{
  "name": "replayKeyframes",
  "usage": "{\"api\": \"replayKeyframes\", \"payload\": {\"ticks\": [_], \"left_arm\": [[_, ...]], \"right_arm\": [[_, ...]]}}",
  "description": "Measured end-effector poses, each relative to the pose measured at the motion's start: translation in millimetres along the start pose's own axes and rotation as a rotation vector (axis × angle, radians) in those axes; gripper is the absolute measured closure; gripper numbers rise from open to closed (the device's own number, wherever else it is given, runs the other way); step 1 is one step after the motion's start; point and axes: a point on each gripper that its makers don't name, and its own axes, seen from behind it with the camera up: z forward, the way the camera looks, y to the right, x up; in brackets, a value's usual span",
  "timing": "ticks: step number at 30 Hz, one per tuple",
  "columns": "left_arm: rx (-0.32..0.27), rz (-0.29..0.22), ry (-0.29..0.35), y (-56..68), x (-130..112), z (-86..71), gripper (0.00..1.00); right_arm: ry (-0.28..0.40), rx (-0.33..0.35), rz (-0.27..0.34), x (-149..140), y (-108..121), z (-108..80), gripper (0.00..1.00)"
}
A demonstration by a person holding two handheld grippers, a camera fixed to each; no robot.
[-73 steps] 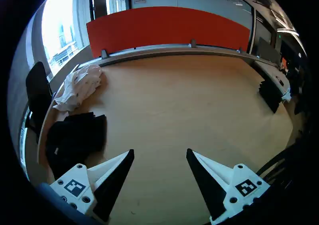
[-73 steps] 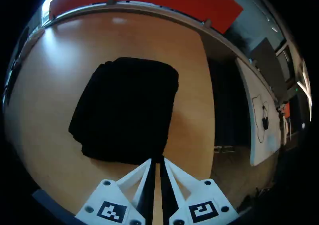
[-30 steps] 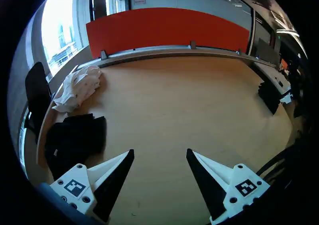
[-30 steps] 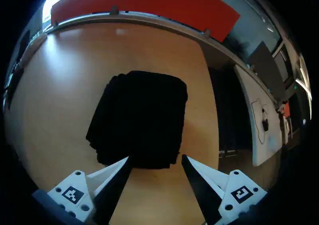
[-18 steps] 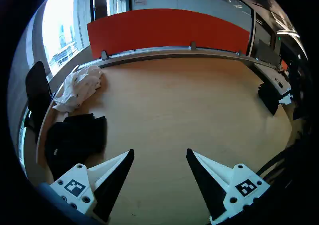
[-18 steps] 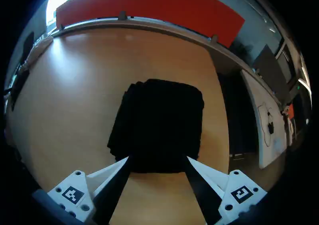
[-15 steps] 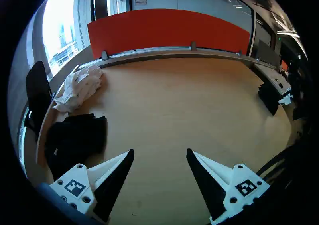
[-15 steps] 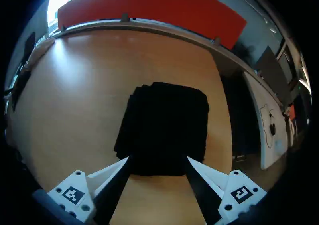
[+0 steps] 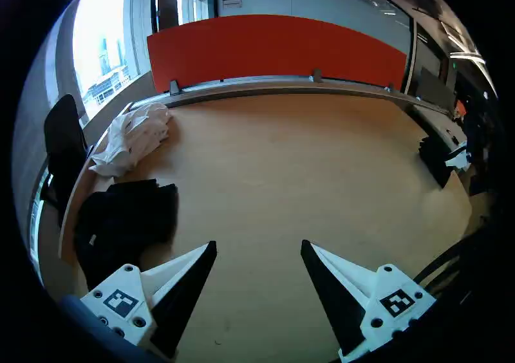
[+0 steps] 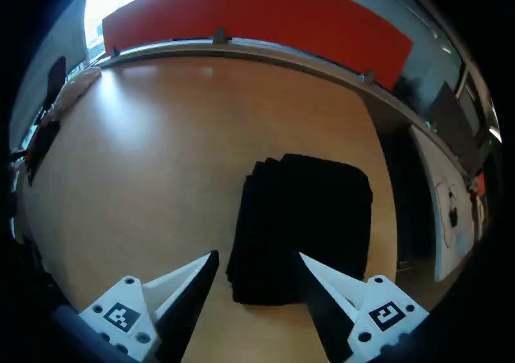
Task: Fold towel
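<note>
The divider panel (image 9: 277, 44) is a flat orange-red with no pattern, and the rail (image 9: 270, 85) along its foot is grey. The table (image 9: 290, 163) spreading out from the panel is a warm, light orange-brown with a faint sheen. On it, well out from the panel, the folded towel (image 10: 302, 228) is plain black. A crumpled cloth (image 9: 132, 134) near the panel's end is white, and the heap of fabric (image 9: 122, 218) farther from the panel is black. The left gripper (image 9: 257, 244) and right gripper (image 10: 257, 253) are white with black inner faces, each bearing black-and-white square markers (image 9: 121, 302).
</note>
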Motion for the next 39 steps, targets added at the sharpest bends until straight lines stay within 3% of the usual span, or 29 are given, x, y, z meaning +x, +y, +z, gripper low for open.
{"api": "replayKeyframes", "payload": {"ticks": [19, 24, 33, 39], "left_arm": [[0.002, -0.012, 0.014, -4.8, 4.1, 0.9, 0.03], [0.003, -0.011, 0.021, -5.0, 7.7, 1.6, 0.03], [0.009, -0.009, 0.033, -5.9, 12.7, 2.0, 0.03], [0.025, -0.021, 0.044, -10.5, 15.9, 2.9, 0.03]], "right_arm": [[0.052, -0.004, 0.014, 18.1, -10.9, -3.5, 0.12], [0.117, -0.017, 0.055, 34.3, -13.4, -11.7, 0.09], [0.221, -0.07, 0.19, 57.8, -10.0, -24.2, 0.09], [0.268, -0.091, 0.214, 66.6, -12.2, -29.9, 0.08]]}}
